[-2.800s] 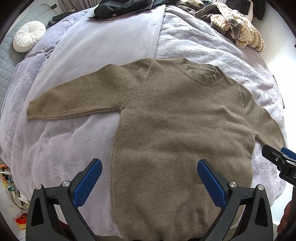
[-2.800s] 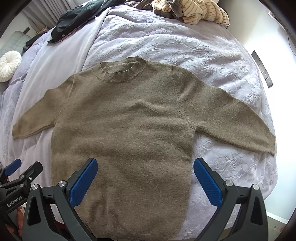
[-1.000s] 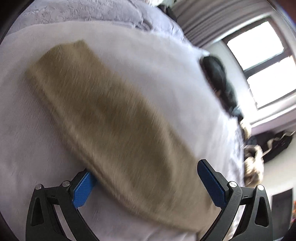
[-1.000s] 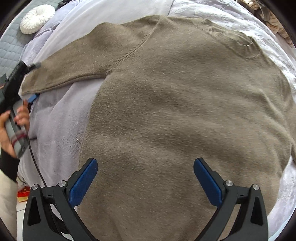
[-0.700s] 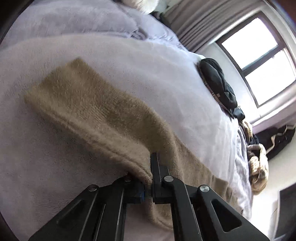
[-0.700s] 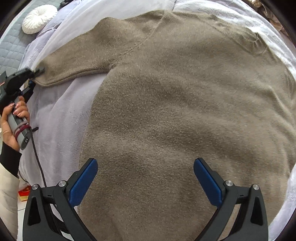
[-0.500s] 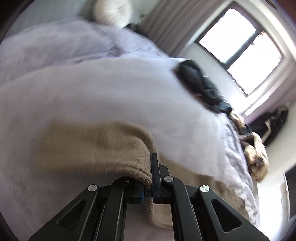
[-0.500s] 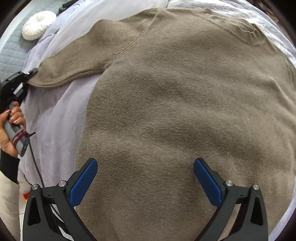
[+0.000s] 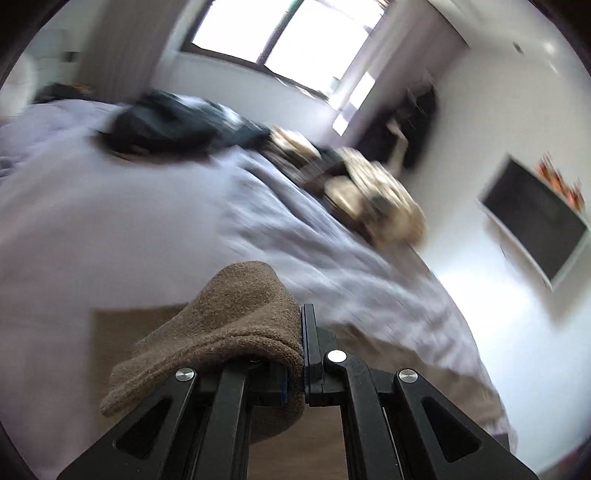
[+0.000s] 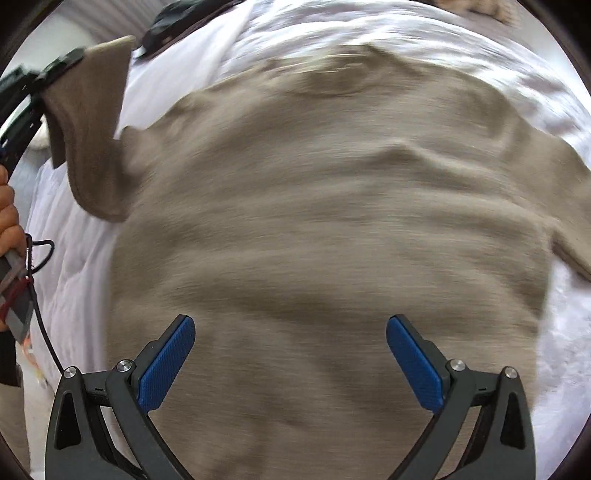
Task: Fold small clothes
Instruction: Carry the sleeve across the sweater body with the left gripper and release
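Left gripper [image 9: 301, 354]: pressed tight together, pinching the end of the sweater's sleeve [image 9: 236, 325], which bunched over the left jaw.
Sleeve, seen from the right wrist: lifted clear of the bedding [image 10: 85, 266] at the upper left, hanging in a loose fold from the black left gripper [image 10: 55, 70], cuff edge pointing up.
Person's hand [image 10: 9, 218]: wrapped round the left gripper's handle at the far left edge, a cable dangling just below it.
Right gripper [image 10: 290, 358]: spread wide, blue pads well apart, nothing between them, poised above the lower body of the sweater.
Sweater [image 10: 332, 221]: brown knit, spread flat across the pale lilac bedding, neckline toward the top, the other sleeve running off at the right edge.
Bed's far end: a dark garment [image 9: 173, 122] and a heap of cream-and-brown clothes [image 9: 373, 199] lay on the bedding, both blurred.
Room: a bright window [image 9: 288, 33] stood beyond the bed, a dark screen [image 9: 532, 225] hung on the white wall.
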